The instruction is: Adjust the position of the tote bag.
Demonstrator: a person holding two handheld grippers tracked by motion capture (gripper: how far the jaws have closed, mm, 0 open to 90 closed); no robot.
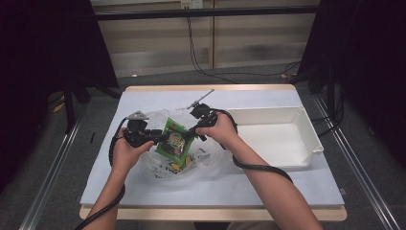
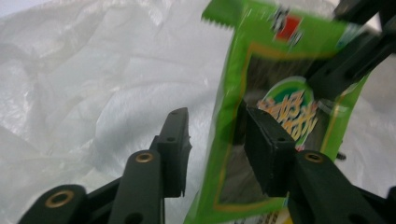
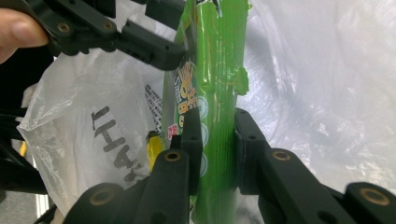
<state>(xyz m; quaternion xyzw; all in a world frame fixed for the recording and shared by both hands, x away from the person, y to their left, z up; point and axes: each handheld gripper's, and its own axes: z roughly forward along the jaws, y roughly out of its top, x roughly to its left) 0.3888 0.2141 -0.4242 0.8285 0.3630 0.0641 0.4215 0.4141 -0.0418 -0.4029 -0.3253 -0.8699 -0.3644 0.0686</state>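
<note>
A green snack packet [image 1: 174,140] hangs upright over a crumpled clear plastic bag [image 1: 207,162] on the table. My right gripper [image 3: 218,140] is shut on the green packet [image 3: 219,84], with both pads pressing its folded edge. My left gripper [image 2: 217,140] stands open: the packet [image 2: 280,70] lies between its jaws near the right one, and the left jaw is clear of it. In the high view the left gripper [image 1: 160,137] comes at the packet from the left and the right gripper [image 1: 195,132] from the right. The left gripper's fingers [image 3: 149,46] also appear in the right gripper view.
A white plastic bin [image 1: 313,136] stands to the right of the bag. The plastic bag [image 3: 93,126] bears black lettering and holds something yellow. A white cover [image 1: 158,191] lies over the tabletop. Cables trail from both grippers.
</note>
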